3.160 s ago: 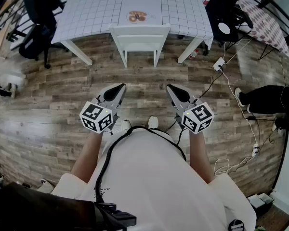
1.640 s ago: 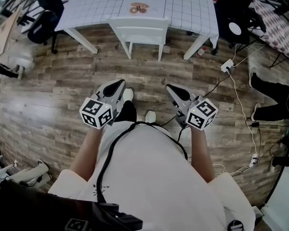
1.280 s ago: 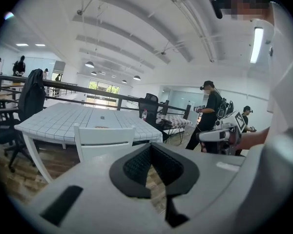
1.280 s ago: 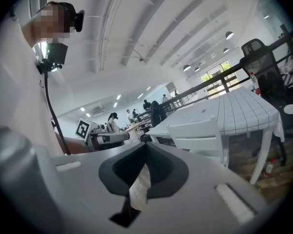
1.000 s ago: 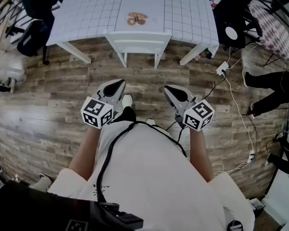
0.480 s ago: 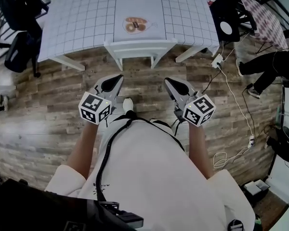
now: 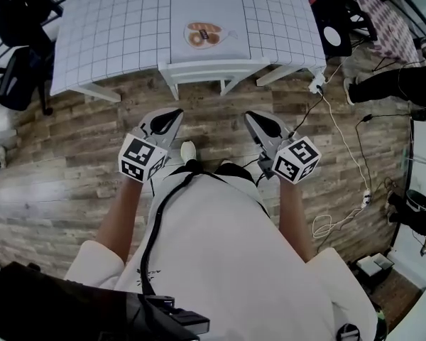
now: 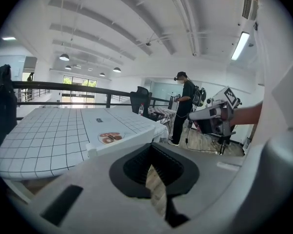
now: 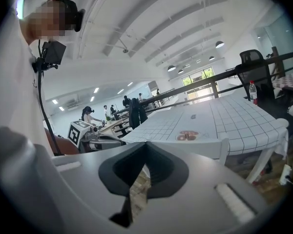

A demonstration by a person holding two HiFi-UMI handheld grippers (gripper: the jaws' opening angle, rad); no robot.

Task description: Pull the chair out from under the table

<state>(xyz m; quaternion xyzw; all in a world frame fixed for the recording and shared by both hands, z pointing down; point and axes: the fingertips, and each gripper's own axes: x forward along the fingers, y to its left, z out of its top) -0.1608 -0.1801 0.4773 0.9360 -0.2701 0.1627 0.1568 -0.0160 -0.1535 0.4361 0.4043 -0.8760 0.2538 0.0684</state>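
At the far left a dark office chair [image 7: 18, 84] stands beside the white checked bench [image 7: 106, 27]. Our left gripper [image 7: 172, 114] hovers over the wooden floor [image 7: 71, 133], short of the bench edge and pointing toward it. Its fingers are clenched together with nothing between them. Only a sliver of floor shows through the slit in the left gripper view.

Straight ahead, in the middle, the white chair [image 7: 213, 68] is tucked in at the bench's near edge. We see only its top rail and rear legs, as the seat is hidden under the bench top. Neither gripper touches it, and both are near the rail but apart from it.

Our right gripper [image 7: 254, 118] mirrors the left, its fingers likewise pressed shut and empty. Further right a white socket block [image 7: 316, 85] lies on the floor by the bench's leg, off our pulling line.

We judge the chair to be stiff and fairly light, painted wood or plastic. It should slide over the planks rather than need lifting, though a leg may catch on a board seam. It may also twist if pulled from one side, and the smooth rail could slip. The best hold looks like the top rail, one gripper toward each end. The fingers would open first, close across the rail's thickness, then draw evenly straight back toward us.
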